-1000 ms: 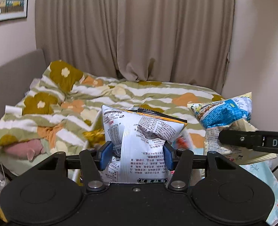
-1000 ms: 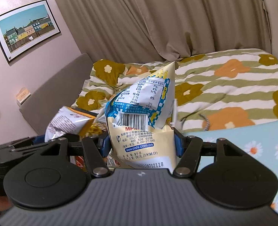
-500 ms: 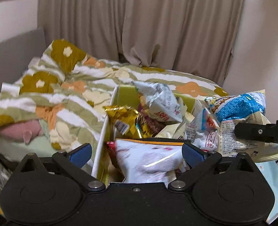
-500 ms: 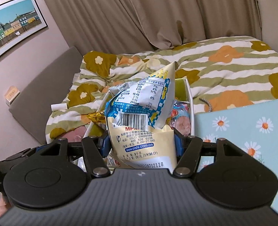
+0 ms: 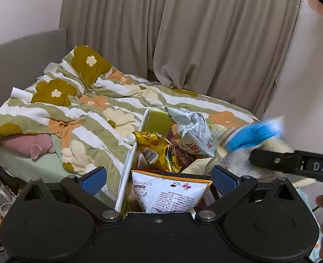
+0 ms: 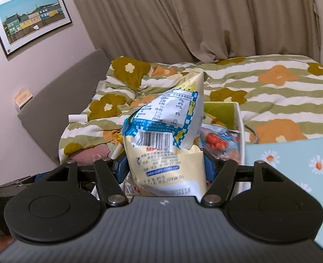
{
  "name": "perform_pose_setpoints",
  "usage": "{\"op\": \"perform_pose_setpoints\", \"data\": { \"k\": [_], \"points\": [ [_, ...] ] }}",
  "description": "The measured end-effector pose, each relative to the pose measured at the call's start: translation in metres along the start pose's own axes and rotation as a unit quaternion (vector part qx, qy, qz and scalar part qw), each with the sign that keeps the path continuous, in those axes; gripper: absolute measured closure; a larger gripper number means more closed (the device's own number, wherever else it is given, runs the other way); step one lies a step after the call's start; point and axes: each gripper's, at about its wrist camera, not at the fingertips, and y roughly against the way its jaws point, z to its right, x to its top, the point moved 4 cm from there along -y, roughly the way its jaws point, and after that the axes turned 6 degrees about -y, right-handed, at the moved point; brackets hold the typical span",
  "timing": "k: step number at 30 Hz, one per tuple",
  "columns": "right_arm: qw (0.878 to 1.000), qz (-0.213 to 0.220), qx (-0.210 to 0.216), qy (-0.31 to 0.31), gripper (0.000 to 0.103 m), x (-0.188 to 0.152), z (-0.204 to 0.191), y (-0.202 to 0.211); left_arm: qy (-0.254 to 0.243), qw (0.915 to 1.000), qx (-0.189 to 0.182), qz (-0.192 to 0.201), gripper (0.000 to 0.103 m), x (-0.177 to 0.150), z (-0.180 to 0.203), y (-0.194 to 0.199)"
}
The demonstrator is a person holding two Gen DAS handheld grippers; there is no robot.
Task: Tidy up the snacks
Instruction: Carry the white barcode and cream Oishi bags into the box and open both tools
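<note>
two grippers work over a white box (image 5: 126,175) of snacks on a bed with a flowered quilt (image 5: 74,114). at left, the left gripper (image 5: 159,178) stands wide open, holding nothing, above a white snack bag (image 5: 170,194) lying in the box's near end. farther right, the right gripper (image 6: 164,167) is opening, a cream-and-blue snack bag (image 6: 165,135) upright between its pads over the box's right side.
</note>
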Motion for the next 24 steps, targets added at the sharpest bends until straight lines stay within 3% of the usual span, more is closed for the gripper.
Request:
{"op": "perform_pose_setpoints", "data": {
  "k": [2,11,18,24],
  "points": [
    [1.000,-0.012,0.001,0.000,0.000,-0.002,-0.002,-0.009,0.002,1.0000,0.003,-0.005,0.000,-0.003,-0.003,-0.003],
    [0.999,-0.009,-0.038,-0.032,0.000,-0.023,0.011,-0.011,-0.002,0.9996,-0.002,-0.028,0.000,-0.017,-0.011,-0.013],
    [0.999,0.010,-0.041,-0.029,0.000,-0.021,0.014,0.011,-0.009,0.9999,0.001,-0.009,0.000,-0.012,0.004,0.004],
    [0.998,0.036,-0.037,-0.026,0.000,-0.016,0.029,0.043,-0.021,0.9996,0.006,0.017,0.000,-0.012,0.039,0.026]
  ]
}}
